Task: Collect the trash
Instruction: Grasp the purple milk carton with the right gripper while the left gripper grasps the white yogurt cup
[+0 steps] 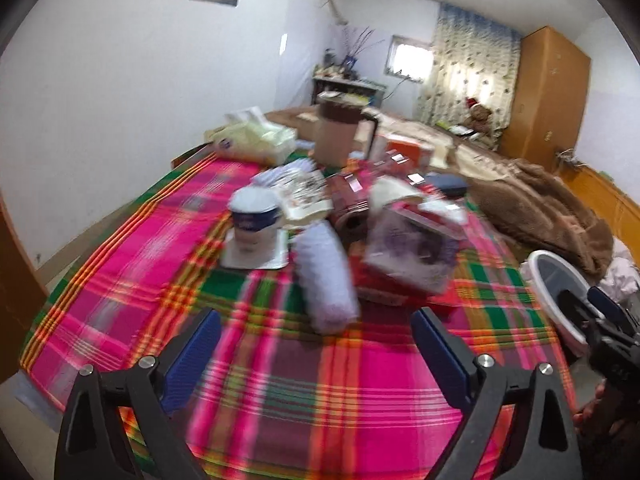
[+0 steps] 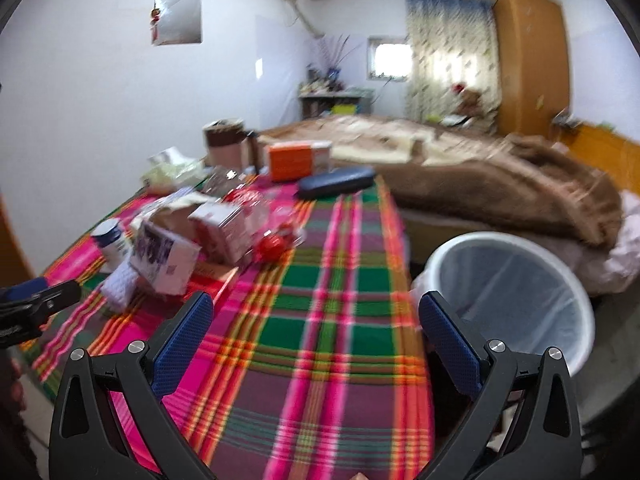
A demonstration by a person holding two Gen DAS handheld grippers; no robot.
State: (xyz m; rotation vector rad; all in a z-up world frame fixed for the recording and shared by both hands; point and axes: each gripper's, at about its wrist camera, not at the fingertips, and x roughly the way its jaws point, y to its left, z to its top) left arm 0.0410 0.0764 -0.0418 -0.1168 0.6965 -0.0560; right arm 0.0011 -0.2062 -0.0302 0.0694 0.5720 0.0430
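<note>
Clutter (image 1: 360, 216) on plaid cloth (image 1: 280, 380), left tongs (image 1: 316, 332) and right tongs (image 2: 316, 316) spread wide, empty, bin (image 2: 512, 292) beside.

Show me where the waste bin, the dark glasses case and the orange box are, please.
waste bin (image 2: 576, 300): right wrist view, on its white rim.
dark glasses case (image 2: 336, 182): right wrist view, on the middle of its lid.
orange box (image 2: 290, 162): right wrist view, on its orange front face.
</note>
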